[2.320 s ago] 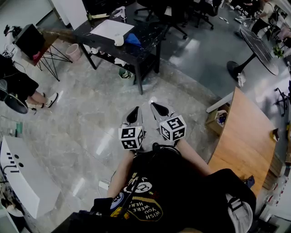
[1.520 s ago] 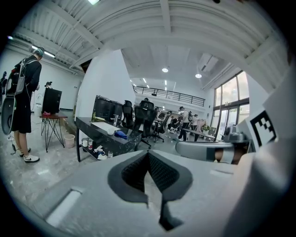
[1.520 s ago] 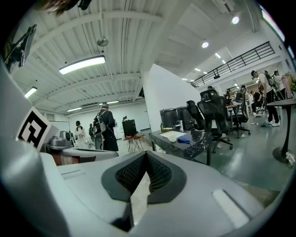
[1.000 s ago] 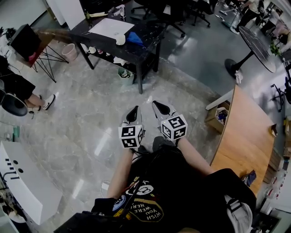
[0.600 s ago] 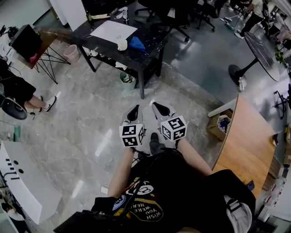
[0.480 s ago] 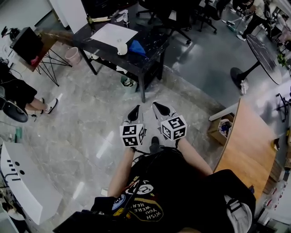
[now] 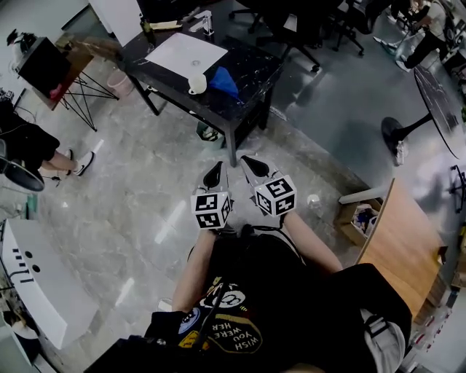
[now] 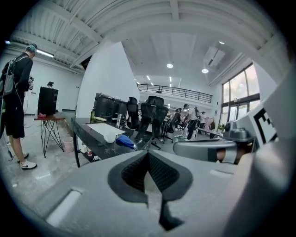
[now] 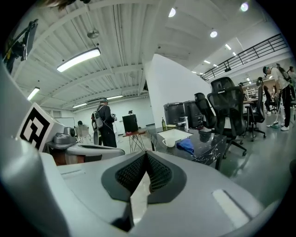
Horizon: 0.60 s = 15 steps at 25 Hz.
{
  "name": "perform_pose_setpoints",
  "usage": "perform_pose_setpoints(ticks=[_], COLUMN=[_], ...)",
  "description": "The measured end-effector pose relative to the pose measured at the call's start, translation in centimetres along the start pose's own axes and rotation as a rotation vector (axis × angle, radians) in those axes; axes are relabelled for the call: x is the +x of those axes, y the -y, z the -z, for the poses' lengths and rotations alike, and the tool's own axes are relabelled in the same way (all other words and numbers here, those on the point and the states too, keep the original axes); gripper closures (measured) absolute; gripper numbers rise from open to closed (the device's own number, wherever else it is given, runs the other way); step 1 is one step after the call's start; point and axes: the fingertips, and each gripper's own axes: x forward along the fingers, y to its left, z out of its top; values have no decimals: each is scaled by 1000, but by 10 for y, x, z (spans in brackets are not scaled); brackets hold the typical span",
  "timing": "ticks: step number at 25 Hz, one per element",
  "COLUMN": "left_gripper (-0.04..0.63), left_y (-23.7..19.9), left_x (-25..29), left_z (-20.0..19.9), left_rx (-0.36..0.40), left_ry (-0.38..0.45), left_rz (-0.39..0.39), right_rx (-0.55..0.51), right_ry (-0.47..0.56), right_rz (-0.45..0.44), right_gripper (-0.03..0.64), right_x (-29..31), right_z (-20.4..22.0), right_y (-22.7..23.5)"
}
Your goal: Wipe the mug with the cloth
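A white mug [image 7: 196, 83] stands on a black table [image 7: 251, 69] across the floor, with a crumpled blue cloth [image 7: 224, 80] right beside it. Both grippers are held side by side in front of the person's chest, well short of the table. My left gripper [image 7: 213, 175] is shut with nothing in it, and so is my right gripper [image 7: 251, 164]. The left gripper view shows the mug [image 8: 109, 138] and cloth [image 8: 125, 141] beyond its closed tips [image 8: 148, 152]. In the right gripper view the mug [image 9: 169, 143] and cloth [image 9: 186, 146] lie past its closed tips [image 9: 146, 152].
A white sheet [image 7: 188, 52] lies on the table behind the mug. Black office chairs [image 7: 291, 22] stand past it. A person [image 7: 29, 142] is at the left near a pink bin [image 7: 119, 84]. A wooden table [image 7: 397, 240] and cardboard box [image 7: 357, 218] are at the right.
The person has walked toward the black table, which now sits nearer and lower in the head view. Both grippers stay shut and side by side.
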Motion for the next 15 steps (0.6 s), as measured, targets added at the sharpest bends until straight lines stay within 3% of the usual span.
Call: perform_pose_setpoints(ticks=[8,15], left_gripper=[592,592], left_y=[-70,-140], left_x=[95,163], left_z=[-29,-60], left_rx=[0,-2], left_ry=[5,21], left_rz=[22,101], right_rx=[-1,28], right_ry=[-33,-5], right_rz=[18,79], right_gripper=[615,615], right_x=[105,195], right_z=[-13,-43], right_y=[53,89])
